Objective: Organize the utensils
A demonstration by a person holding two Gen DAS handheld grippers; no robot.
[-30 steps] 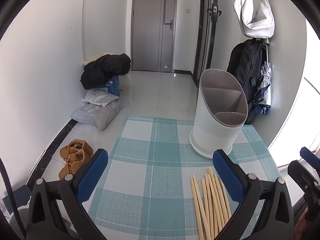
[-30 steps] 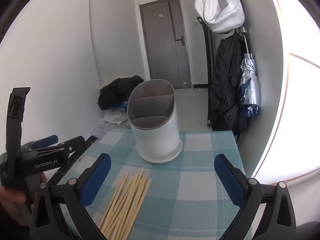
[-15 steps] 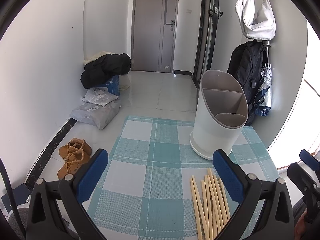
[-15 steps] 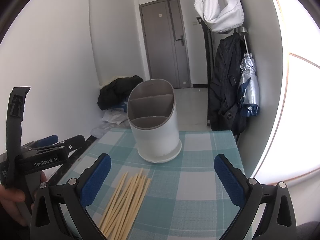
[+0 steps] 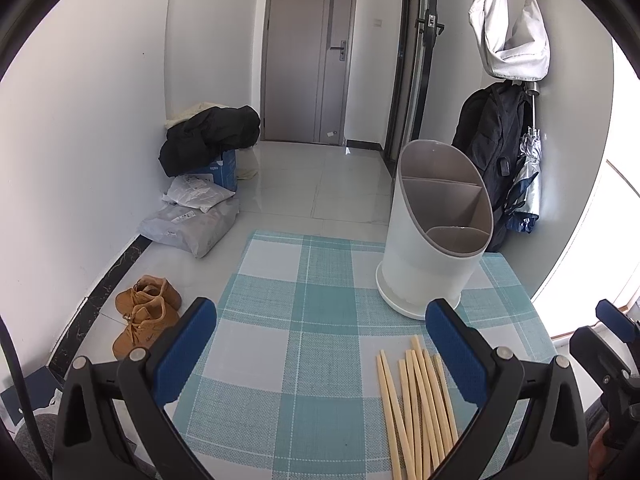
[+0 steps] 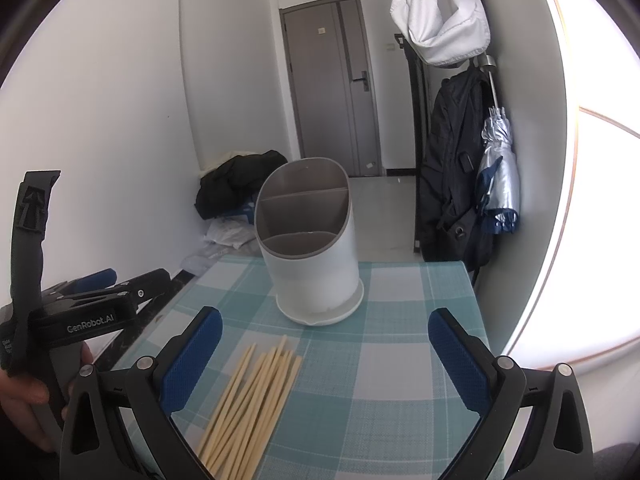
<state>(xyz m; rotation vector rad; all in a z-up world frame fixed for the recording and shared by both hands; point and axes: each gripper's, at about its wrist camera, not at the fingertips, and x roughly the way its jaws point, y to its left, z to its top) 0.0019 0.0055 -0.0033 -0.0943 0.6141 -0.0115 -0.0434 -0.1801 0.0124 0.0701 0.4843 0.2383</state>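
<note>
A white utensil holder (image 5: 434, 232) with grey inner compartments stands upright on the teal checked tablecloth (image 5: 320, 320); it also shows in the right wrist view (image 6: 312, 248). All its compartments look empty. Several pale wooden chopsticks (image 5: 416, 404) lie bundled on the cloth in front of it, also seen in the right wrist view (image 6: 252, 400). My left gripper (image 5: 320, 352) is open and empty above the cloth, left of the chopsticks. My right gripper (image 6: 324, 356) is open and empty, just right of the chopsticks.
The table's right edge runs close to a wall with hanging coats and an umbrella (image 6: 496, 168). On the floor to the left lie brown shoes (image 5: 146, 312), parcels (image 5: 188, 220) and a dark jacket (image 5: 212, 136). A grey door (image 5: 308, 52) is at the back.
Both grippers have drifted slightly back; the holder and chopsticks have not moved. Both grippers stay open.
</note>
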